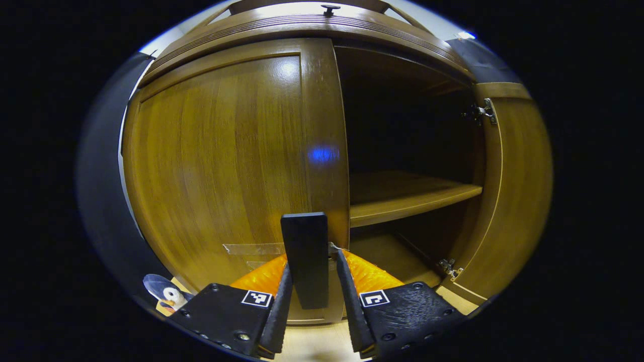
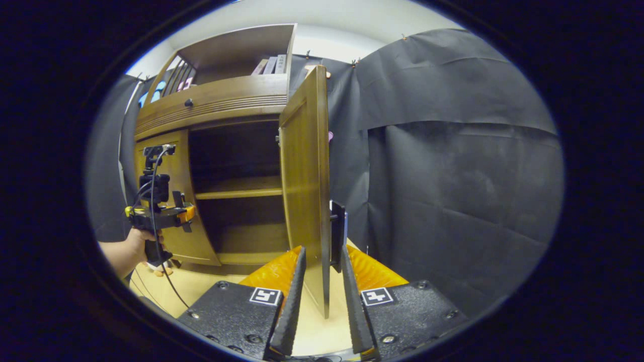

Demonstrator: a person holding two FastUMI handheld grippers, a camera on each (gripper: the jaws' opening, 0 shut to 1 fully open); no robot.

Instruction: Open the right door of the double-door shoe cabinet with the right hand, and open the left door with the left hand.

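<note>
The brown wooden shoe cabinet (image 1: 312, 22) is close in front in the left gripper view. Its left door (image 1: 216, 161) looks closed. That door's dark upright handle (image 1: 304, 259) stands between my left gripper's (image 1: 312, 261) fingers, which close on it. The right door (image 2: 304, 176) is swung wide open. In the right gripper view its free edge and its handle (image 2: 338, 234) sit between my right gripper's (image 2: 323, 256) fingers; whether both press is unclear. My left gripper (image 2: 161, 211), held by a hand (image 2: 136, 244), shows at the left door (image 2: 178, 201).
Inside the open half are a wooden shelf (image 1: 407, 193) and a dark bottom compartment. A drawer with a small knob (image 1: 330, 8) runs above the doors, with an open shelf holding books (image 2: 271, 64) on top. Black cloth (image 2: 453, 176) hangs right of the cabinet.
</note>
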